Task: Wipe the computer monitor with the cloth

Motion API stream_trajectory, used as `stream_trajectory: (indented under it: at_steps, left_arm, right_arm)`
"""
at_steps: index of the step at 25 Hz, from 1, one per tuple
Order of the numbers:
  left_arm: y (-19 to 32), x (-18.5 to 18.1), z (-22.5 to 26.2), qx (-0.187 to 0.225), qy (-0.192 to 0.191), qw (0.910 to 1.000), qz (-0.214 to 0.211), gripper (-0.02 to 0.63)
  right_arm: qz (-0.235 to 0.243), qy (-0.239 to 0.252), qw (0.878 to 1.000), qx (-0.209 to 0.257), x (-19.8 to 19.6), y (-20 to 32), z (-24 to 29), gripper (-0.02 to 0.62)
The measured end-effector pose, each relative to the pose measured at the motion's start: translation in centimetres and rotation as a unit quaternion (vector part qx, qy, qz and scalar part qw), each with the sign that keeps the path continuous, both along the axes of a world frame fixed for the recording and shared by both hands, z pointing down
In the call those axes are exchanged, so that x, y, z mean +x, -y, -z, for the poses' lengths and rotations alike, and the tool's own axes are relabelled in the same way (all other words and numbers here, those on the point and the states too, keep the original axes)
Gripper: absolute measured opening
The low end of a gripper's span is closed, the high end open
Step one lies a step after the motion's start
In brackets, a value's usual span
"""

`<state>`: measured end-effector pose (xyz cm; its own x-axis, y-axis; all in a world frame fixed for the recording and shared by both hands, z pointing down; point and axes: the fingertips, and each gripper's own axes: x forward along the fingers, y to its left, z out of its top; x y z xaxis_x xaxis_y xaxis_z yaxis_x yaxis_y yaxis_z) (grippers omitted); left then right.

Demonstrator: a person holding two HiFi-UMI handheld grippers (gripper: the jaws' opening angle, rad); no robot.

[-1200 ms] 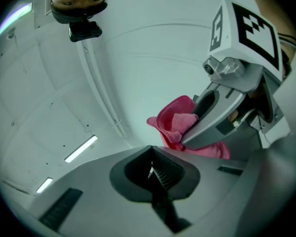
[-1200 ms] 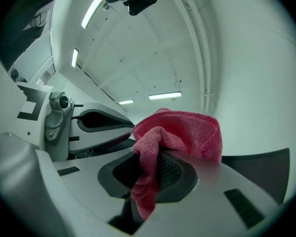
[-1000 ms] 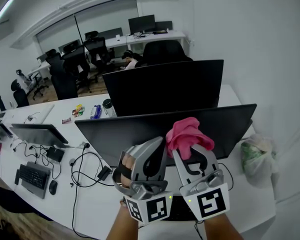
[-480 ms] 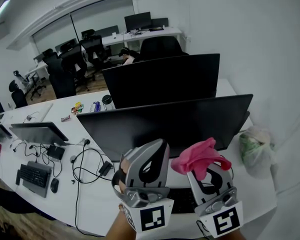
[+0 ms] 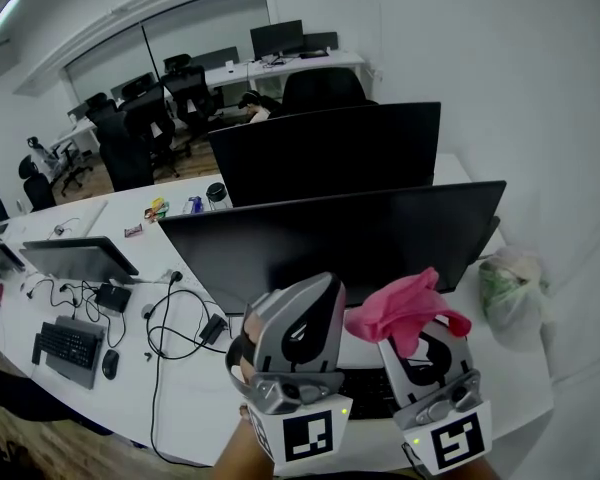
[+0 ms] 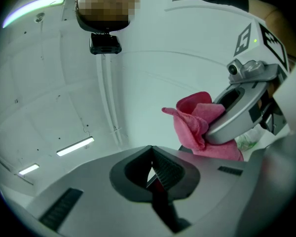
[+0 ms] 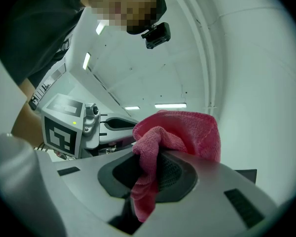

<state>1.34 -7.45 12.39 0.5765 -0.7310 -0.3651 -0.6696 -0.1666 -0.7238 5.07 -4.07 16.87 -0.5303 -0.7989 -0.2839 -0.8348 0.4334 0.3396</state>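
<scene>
Listing by view, for your check.

Head view: your left gripper (image 5: 318, 293) is raised over the near edge of the white desk (image 5: 180, 398), just beside your right gripper (image 5: 415, 330). A pink cloth (image 5: 405, 306) is bunched at the right gripper's tip and seen against the lower edge of the dark computer monitor (image 5: 360, 240). You cannot tell from here whether it touches the screen. A second monitor (image 5: 330, 158) stands behind the first. A plastic bag (image 5: 510, 293) lies on the desk at right, with cables (image 5: 170, 318) and a keyboard (image 5: 70, 343) at left.

Left gripper view: your jaws are closed tip to tip with nothing between them. The cloth and the other gripper show upper right, against the ceiling.

Right gripper view: your jaws are clamped on the cloth. One fold droops down between them and the rest is mounded above the tips. The left gripper shows at left.
</scene>
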Motion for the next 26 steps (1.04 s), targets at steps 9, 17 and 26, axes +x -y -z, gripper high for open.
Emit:
stream_trajectory:
  at_steps: [9,17,26]
  left_arm:
    - [0.0,-0.5,0.4,0.005,0.001,1.0000,0.001,0.006]
    - [0.0,-0.7,0.4,0.011,-0.001,0.9999,0.001,0.006]
    - [0.3,-0.1,0.1,0.009,0.008,0.9999,0.004,0.006]
  right_arm:
    - [0.002,-0.025,1.000,0.015,-1.0,-0.2,0.1,0.063]
    - [0.000,-0.026,0.999,0.021,-1.1,-0.1,0.5,0.063]
    - [0.001,-0.011,1.000,0.018,-0.5,0.2,0.5,0.063]
